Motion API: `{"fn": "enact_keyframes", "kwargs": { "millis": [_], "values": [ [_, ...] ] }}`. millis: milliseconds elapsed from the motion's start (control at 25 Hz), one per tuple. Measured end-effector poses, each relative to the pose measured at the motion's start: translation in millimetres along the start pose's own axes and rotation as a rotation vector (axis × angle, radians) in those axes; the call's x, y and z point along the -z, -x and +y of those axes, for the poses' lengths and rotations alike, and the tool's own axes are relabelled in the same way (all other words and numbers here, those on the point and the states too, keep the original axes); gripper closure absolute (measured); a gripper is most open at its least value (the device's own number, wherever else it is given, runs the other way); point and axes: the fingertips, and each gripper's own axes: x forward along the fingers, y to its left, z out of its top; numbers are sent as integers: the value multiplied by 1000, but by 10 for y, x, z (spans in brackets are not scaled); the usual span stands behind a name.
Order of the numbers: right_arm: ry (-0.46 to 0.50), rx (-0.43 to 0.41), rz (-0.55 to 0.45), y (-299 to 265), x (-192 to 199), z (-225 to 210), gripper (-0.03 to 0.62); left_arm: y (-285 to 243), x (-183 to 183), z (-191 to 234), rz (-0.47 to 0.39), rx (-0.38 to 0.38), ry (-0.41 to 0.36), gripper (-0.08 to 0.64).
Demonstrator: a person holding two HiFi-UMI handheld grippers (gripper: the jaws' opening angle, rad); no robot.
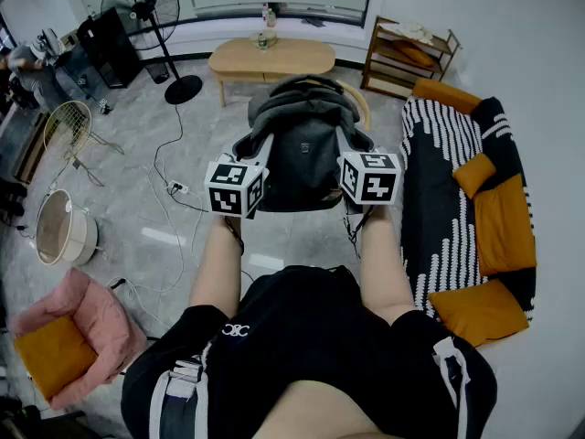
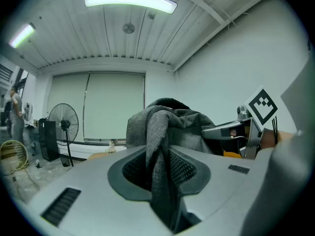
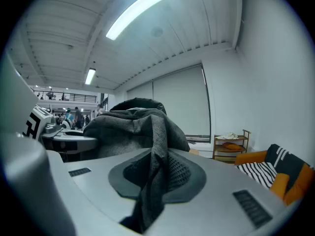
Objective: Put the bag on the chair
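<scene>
The carrying step is in hand. The bag [image 1: 302,154], a grey backpack of soft woven cloth, hangs at the middle of the frame, in front of the chair [image 1: 364,106] with its curved wooden back. The left gripper [image 2: 162,176] and the right gripper [image 3: 155,176] are each clamped on a fold of its fabric. The next move, I think, calls for lowering it onto the seat before letting go.

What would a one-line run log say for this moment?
left hand-held gripper: shut on bag | right hand-held gripper: shut on bag | bag: held up between both | chair: beyond it, mostly hidden
</scene>
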Motion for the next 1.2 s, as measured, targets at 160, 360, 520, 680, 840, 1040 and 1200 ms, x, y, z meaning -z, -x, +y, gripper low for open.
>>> {"fn": "enact_keyframes", "kwargs": {
  "millis": [160, 360, 520, 680, 840, 1040, 1200],
  "values": [
    [9, -9, -11, 41, -16, 79, 520, 84, -14, 23, -12, -8, -4, 460],
    [18, -1, -20, 134, -42, 138, 520, 170, -29, 6, -27, 0, 1, 460],
    [19, 15, -25, 139, -63, 239, 520, 237, -26, 78, -33, 13, 3, 460],
    [16, 32, -25, 119, -50, 436, 520, 351, 3, 233, -35, 28, 4, 460],
    [15, 43, -29, 49, 15, 610, 520, 432, 88, 395, -42, 43, 1, 460],
    [4, 66, -44, -38, 66, 854, 518, 553, 148, 622, -56, 65, -8, 460],
    [-2, 69, -55, -91, 140, 1020, 518, 629, 232, 771, -60, 67, -18, 460]
  ]
}}
